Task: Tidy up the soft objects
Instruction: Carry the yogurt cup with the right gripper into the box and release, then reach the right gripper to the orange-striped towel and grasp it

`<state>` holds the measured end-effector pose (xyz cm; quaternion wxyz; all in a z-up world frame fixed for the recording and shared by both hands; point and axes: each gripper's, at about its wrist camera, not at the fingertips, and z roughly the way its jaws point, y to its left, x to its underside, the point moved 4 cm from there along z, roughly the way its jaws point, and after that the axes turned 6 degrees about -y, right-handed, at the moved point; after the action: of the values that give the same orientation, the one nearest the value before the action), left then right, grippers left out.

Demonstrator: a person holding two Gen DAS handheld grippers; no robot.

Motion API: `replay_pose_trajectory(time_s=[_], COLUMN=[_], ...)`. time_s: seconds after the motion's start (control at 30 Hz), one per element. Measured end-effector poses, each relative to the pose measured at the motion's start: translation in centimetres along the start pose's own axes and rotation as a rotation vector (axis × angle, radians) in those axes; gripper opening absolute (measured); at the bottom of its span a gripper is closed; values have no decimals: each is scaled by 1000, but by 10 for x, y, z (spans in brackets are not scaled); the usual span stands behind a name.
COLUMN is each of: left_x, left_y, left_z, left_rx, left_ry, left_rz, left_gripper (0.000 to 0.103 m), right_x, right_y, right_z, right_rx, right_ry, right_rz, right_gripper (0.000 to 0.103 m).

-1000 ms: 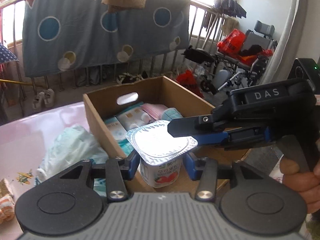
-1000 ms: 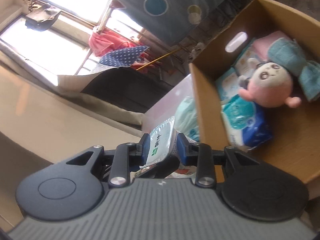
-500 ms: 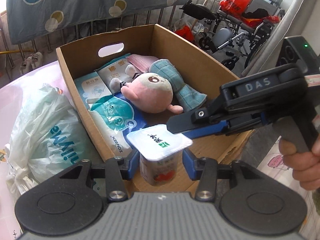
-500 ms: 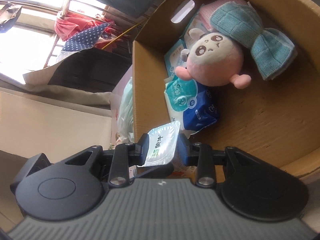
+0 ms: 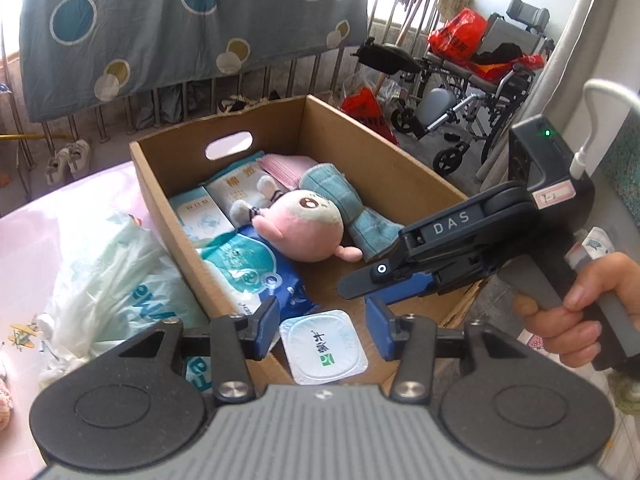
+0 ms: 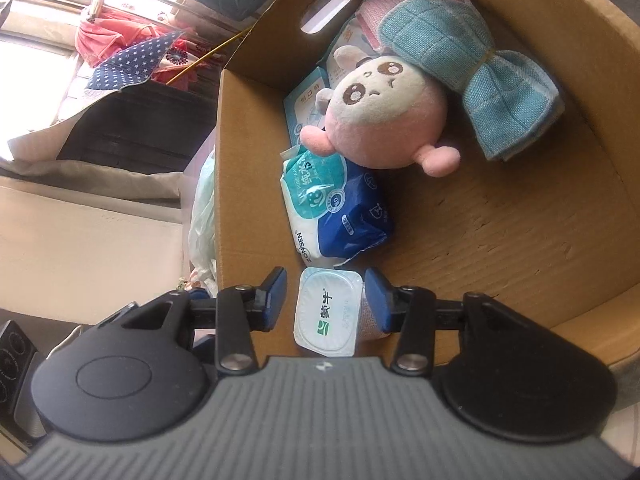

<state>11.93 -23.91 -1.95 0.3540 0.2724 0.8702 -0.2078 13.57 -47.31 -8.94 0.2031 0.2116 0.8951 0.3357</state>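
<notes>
Right hand-held gripper (image 6: 325, 304): jaws have just been opening, now spread with gaps both sides of the yogurt cup (image 6: 328, 312), which sits released on the cardboard box (image 6: 520, 240) floor beside the wipes pack (image 6: 340, 216). Left hand-held gripper (image 5: 322, 330) likewise spread, cup no longer pinched. Cup body hidden under its foil lid.
</notes>
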Motion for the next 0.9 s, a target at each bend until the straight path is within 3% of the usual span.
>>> replay_pose_trajectory(time_s=[0.27, 0.47, 0.63, 0.8, 0.9], left_x=[19, 50, 79, 113, 132], left_y=[36, 84, 131, 184, 208], left_z=[-48, -88, -119, -148, -158], left_rx=[-88, -243, -369, -427, -465], left_ry=[-86, -107, -124, -143, -163], left_rz=[-41, -72, -144, -327, -386], left_gripper=[61, 64, 64, 64, 64], right_x=[12, 23, 37, 58, 70], right_y=[29, 70, 117, 176, 213], right_z=[-23, -26, -1, 45, 83], right_rx=[-75, -123, -184, -241, -278], right_ry=[-101, -122, -72, 11, 74], right_rz=[-56, -132, -191, -278, -312], right_gripper=[54, 58, 60, 62, 62])
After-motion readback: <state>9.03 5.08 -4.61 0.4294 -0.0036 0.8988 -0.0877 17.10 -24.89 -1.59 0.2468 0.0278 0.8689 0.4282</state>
